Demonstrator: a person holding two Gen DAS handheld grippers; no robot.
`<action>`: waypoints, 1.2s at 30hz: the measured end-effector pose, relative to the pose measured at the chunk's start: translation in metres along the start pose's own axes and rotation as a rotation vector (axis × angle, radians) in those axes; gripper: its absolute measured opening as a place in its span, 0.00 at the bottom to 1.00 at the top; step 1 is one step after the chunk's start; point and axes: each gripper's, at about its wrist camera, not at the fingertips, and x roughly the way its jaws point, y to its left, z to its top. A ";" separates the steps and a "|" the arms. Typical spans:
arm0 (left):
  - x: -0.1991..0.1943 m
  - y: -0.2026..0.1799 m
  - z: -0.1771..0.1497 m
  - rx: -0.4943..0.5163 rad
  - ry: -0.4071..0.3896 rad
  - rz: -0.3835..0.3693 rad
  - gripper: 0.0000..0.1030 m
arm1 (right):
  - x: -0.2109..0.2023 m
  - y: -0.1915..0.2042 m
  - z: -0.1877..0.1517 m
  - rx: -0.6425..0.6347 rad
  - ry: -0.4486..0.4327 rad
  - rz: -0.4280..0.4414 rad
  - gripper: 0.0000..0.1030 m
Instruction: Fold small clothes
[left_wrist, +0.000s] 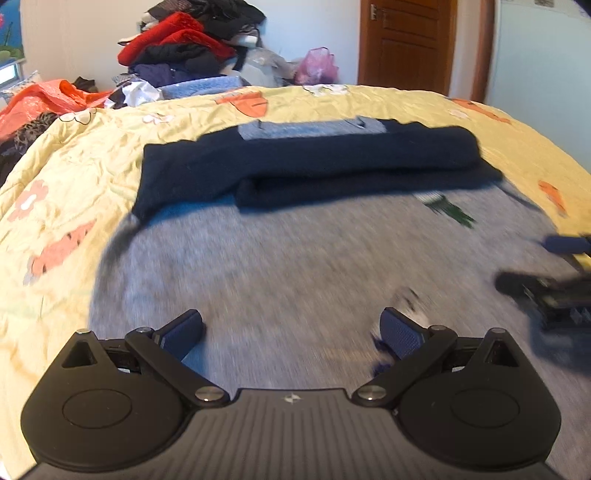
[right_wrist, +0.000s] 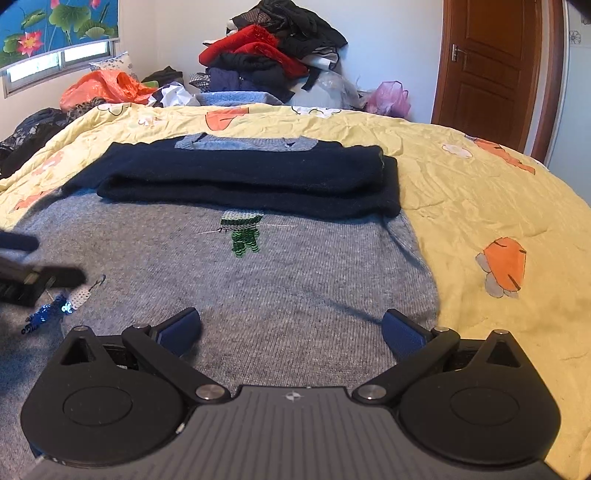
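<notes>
A small grey knit sweater (left_wrist: 288, 258) lies flat on the yellow bed cover (left_wrist: 74, 158); it also shows in the right wrist view (right_wrist: 280, 280). Its dark navy sleeves (left_wrist: 332, 162) are folded across the chest, also seen in the right wrist view (right_wrist: 251, 177). A green sequin figure (right_wrist: 242, 236) sits on the chest. My left gripper (left_wrist: 291, 332) is open and empty over the sweater's lower left part. My right gripper (right_wrist: 291, 332) is open and empty over the lower right hem. The right gripper also shows in the left wrist view (left_wrist: 546, 284), and the left gripper in the right wrist view (right_wrist: 33, 280).
A pile of red, black and blue clothes (right_wrist: 266, 55) is heaped at the far end of the bed. An orange plastic bag (right_wrist: 103, 86) lies at the far left, a pink bag (right_wrist: 389, 98) near a brown door (right_wrist: 491, 70). The bed cover (right_wrist: 498, 192) extends right of the sweater.
</notes>
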 end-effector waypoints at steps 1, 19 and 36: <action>-0.003 -0.001 -0.004 0.003 0.005 -0.011 1.00 | 0.000 0.000 0.000 0.000 0.000 0.000 1.00; -0.062 -0.018 -0.066 -0.001 -0.025 0.029 1.00 | -0.047 0.015 -0.035 -0.011 0.004 -0.016 1.00; -0.078 -0.014 -0.080 -0.014 -0.002 0.041 1.00 | -0.058 0.015 -0.036 -0.023 0.050 -0.003 1.00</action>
